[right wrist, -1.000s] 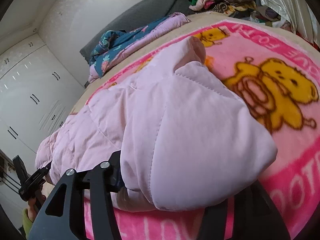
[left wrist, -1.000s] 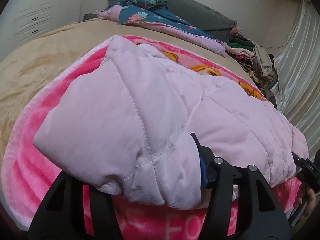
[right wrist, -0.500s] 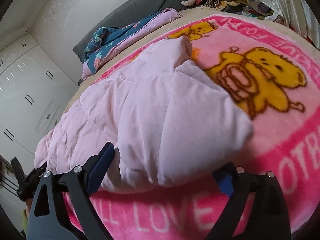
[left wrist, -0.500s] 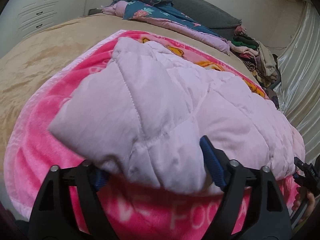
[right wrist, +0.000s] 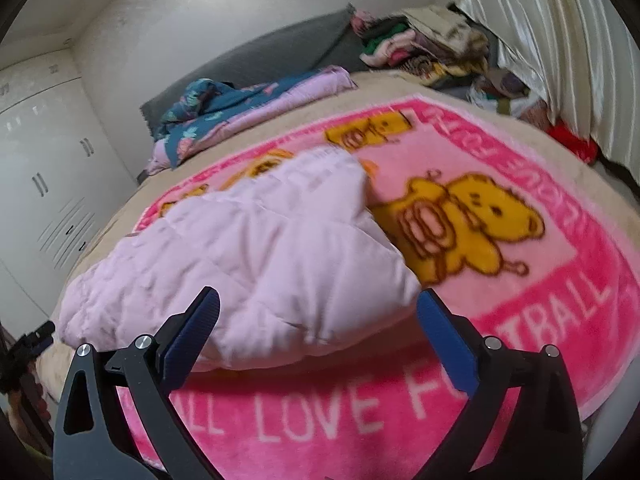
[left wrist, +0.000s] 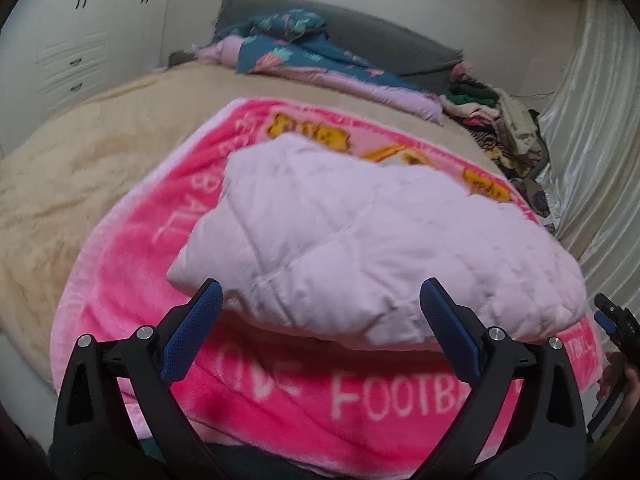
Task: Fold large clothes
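The pale pink quilted garment (left wrist: 380, 248) lies folded in a thick bundle on the bright pink bear-print blanket (left wrist: 132, 280), filling the middle of the left wrist view and the centre-left of the right wrist view. The left gripper (left wrist: 320, 296) at the bottom of its frame has its jaws opening wide — the blue pads (left wrist: 192, 332) stand clear on either side of the bundle's near edge, pressing nothing. The right gripper (right wrist: 318, 300) is likewise opening, its pads off the cloth — the stack of clothes (right wrist: 424, 44) sits upper right, the white wardrobe (right wrist: 48, 184) at left.
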Available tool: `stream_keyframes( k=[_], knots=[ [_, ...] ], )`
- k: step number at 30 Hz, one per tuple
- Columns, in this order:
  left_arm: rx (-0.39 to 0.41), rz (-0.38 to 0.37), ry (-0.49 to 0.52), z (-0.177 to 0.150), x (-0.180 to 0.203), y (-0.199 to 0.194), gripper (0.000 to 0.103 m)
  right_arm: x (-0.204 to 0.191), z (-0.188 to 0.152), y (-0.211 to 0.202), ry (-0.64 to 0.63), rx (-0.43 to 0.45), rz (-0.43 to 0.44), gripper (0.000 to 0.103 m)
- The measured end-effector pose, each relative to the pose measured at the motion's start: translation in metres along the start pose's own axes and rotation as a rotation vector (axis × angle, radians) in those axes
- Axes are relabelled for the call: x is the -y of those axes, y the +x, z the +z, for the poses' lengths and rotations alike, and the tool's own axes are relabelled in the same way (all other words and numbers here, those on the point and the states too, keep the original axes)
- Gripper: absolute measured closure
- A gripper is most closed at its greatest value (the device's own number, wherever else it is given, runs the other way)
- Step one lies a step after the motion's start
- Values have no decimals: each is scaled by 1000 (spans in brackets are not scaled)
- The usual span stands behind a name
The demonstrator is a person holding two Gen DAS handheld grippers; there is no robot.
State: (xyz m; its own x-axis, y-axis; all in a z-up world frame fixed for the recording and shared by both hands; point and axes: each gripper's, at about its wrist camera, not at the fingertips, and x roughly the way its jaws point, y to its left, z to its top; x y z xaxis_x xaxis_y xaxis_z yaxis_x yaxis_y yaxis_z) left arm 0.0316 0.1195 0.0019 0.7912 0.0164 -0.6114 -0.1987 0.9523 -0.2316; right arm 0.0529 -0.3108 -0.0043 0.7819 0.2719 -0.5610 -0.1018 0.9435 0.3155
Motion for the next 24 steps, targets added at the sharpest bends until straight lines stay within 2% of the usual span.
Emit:
stream_keyframes(
  k=[7, 11, 15, 24],
  knots=[
    [64, 9, 37, 4, 18, -26, 10, -44, 9, -33, -131, 80, 50, 4],
    [70, -1, 40, 1, 26, -32, 9, -70, 7, -49, -197, 115, 77, 4],
    [76, -9, 33, -6, 34, -35, 9, -89, 0, -57, -230, 122, 109, 4],
    [76, -28, 56, -22, 53, -32, 9, -115, -32, -51, -305, 90, 121, 4]
  ],
)
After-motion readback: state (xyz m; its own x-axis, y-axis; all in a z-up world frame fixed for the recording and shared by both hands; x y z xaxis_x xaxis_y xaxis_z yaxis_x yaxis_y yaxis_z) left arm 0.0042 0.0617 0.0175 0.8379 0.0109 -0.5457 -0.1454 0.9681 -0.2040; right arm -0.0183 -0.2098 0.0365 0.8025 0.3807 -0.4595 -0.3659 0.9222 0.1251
